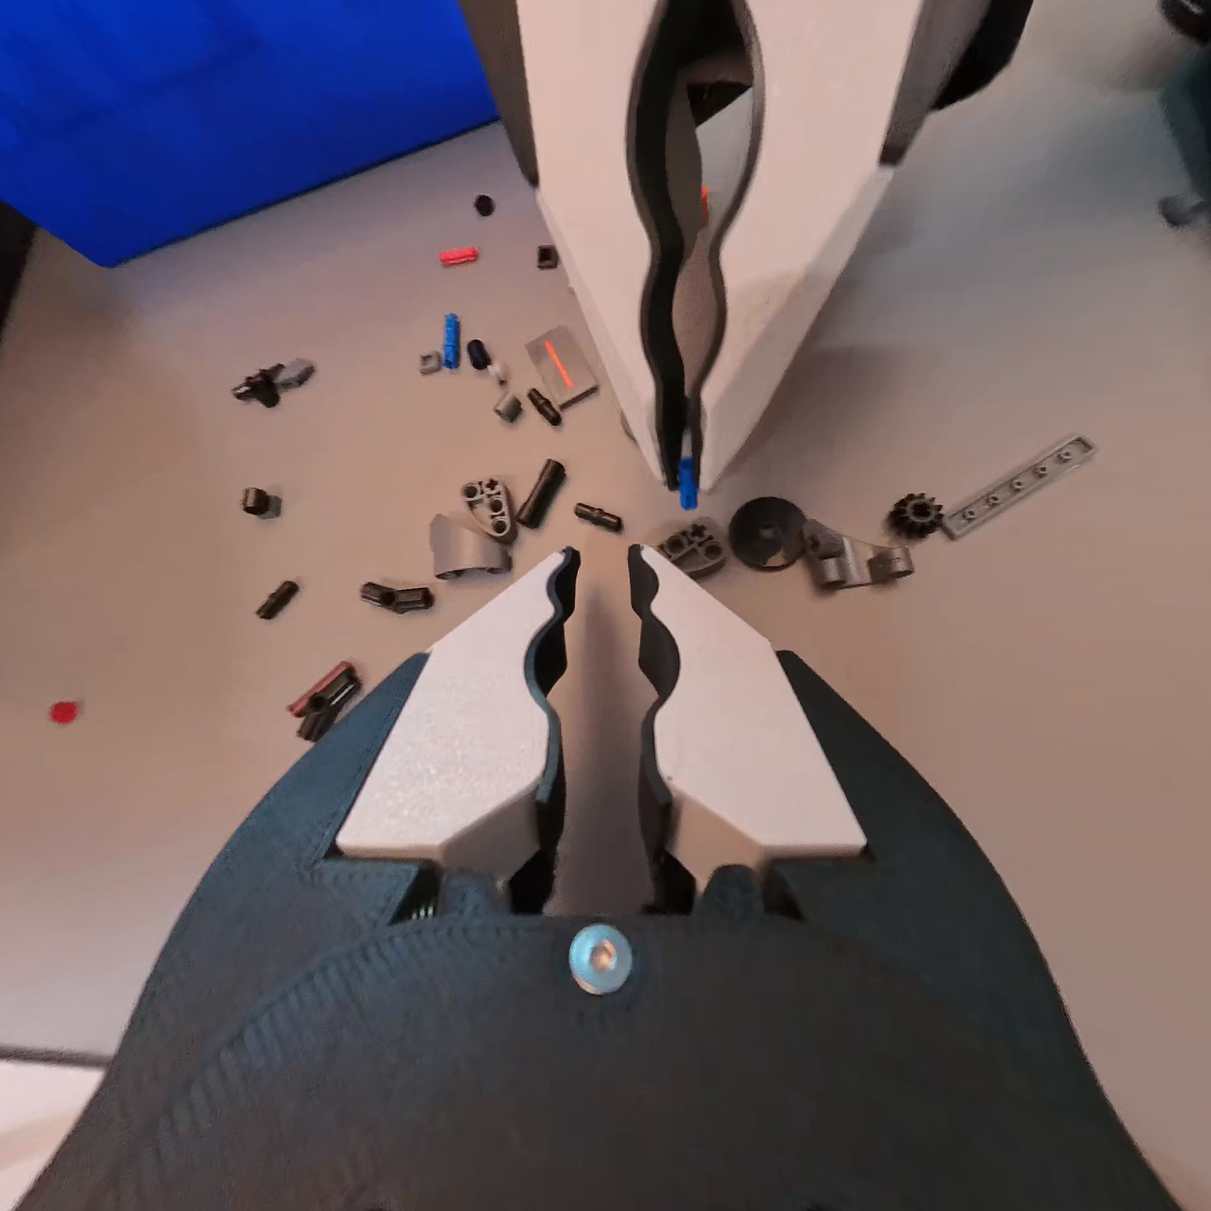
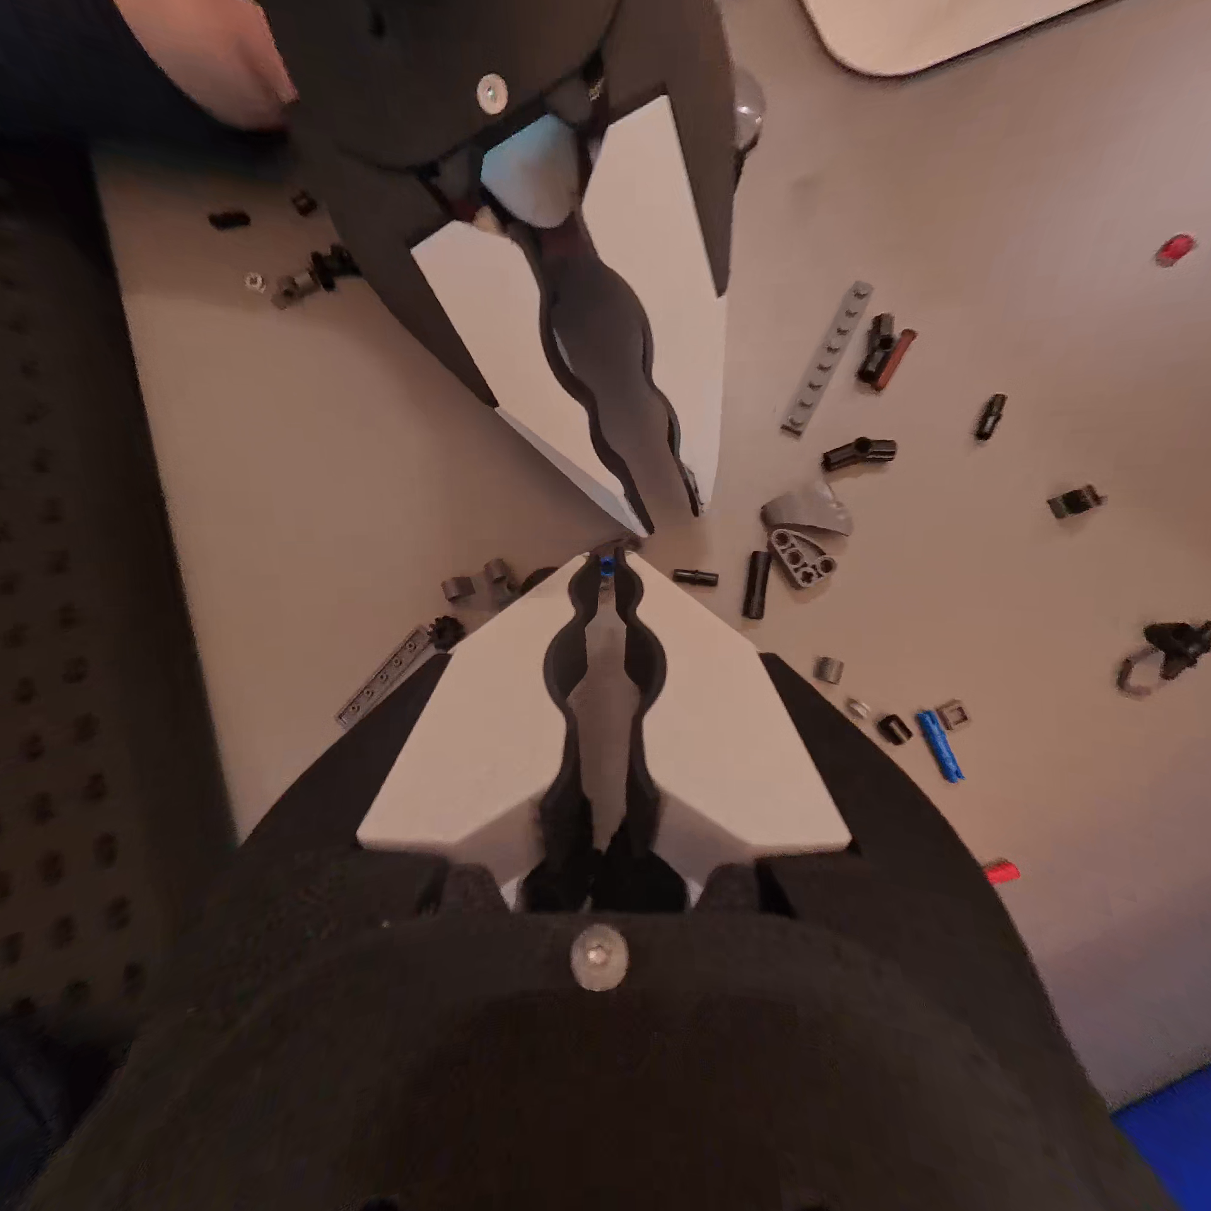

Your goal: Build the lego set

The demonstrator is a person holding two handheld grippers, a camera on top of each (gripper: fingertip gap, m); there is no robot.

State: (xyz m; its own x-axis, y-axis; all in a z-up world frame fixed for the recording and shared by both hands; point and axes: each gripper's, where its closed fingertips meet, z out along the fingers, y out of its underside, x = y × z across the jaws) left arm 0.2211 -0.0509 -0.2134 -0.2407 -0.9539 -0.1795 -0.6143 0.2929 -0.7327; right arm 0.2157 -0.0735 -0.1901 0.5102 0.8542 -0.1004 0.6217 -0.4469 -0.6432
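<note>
My right tool [image 2: 608,562] pinches a small blue pin [image 1: 686,481] at its tip, just above the worktop [image 1: 983,721], while my left tool [image 1: 603,557] stands spread, empty, facing it closely

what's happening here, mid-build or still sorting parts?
Early in the build, by the look of it. A person holds two handheld grippers tip to tip over the table. The right gripper is shut on a small blue pin, poised just above the loose parts. The left gripper is open and empty, right in front of it. Pins, connectors, a small black gear and a grey plate lie scattered, mostly unassembled.
</note>
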